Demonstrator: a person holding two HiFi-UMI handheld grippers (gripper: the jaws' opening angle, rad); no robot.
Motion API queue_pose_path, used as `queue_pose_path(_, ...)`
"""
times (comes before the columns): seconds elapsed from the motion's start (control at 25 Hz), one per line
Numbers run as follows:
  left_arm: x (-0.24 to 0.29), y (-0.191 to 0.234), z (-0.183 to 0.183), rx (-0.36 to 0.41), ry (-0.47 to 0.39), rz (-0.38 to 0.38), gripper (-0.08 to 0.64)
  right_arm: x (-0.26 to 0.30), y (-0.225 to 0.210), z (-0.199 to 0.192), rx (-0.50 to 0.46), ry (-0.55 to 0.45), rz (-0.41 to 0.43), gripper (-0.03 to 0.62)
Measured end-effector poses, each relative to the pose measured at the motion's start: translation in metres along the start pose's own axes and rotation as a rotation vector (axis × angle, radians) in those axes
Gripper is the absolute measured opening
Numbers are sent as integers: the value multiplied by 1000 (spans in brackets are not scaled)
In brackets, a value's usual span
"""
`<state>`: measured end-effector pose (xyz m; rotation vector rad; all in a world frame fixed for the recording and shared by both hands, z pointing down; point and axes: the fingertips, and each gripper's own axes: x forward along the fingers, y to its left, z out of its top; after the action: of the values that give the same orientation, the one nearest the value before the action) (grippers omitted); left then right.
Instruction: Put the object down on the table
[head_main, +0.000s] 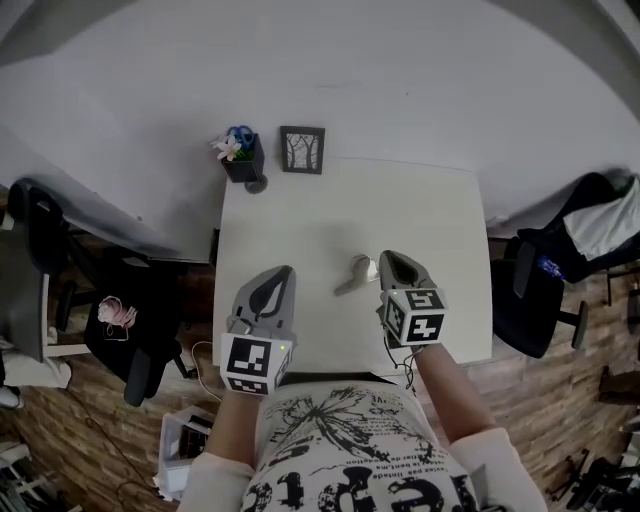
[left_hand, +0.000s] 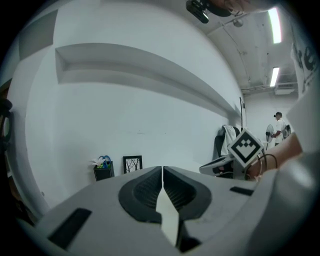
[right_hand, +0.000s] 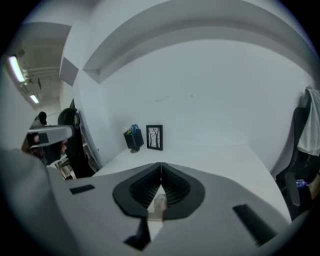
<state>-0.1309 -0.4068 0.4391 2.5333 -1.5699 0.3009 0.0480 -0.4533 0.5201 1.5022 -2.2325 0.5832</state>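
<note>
Right gripper view is showing the right gripper (right_hand: 160, 167) clenched, jaws meeting tip to tip with nothing pinched between them. The left gripper (left_hand: 162, 170) is looking the same: jaws pressed together, empty. From the head view, the small grey object (head_main: 354, 273) is lying on the white table (head_main: 300, 220), just left of the right gripper's tip. At the far left corner, a little plant pot (head_main: 241, 158) and a framed picture (head_main: 302, 150) are sitting side by side.

Office-type workroom. White table (head_main: 300, 250) against a plain white wall, black swivel chairs (head_main: 535, 295) left and right of it, strip lights (left_hand: 274, 25) overhead, wood-pattern floor (head_main: 560, 400), small framed picture (head_main: 302, 150) at the table's far edge.
</note>
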Motion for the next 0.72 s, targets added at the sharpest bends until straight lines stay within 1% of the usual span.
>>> queue_pose_path(0.04,-1,-4,6,6,-9,0,12,-7,-1,8,4,-23,12,-6)
queue_pose_path(0.12,-1,-13,20,4,-27,-5,12,-23,1,26,-4,-74,49,-6)
queue_pose_path(0.24,-2,-21,41,4,-65,-3,12,-50,8,54,-70,-181,87,-6)
queue_pose_path(0.32,-4,-23,52,21,-85,3,12,-68,12,71,-113,-260,99,-6)
queue_pose_path(0.44,-7,-27,65,43,-104,7,12,-92,18,92,-150,-362,121,-6)
queue_pose_path(0.6,-14,-28,83,29,-144,10,12,-117,25,113,-218,-471,125,-8)
queue_pose_path(0.72,-19,-24,94,20,-167,18,12,-128,29,122,-261,-516,119,-8)
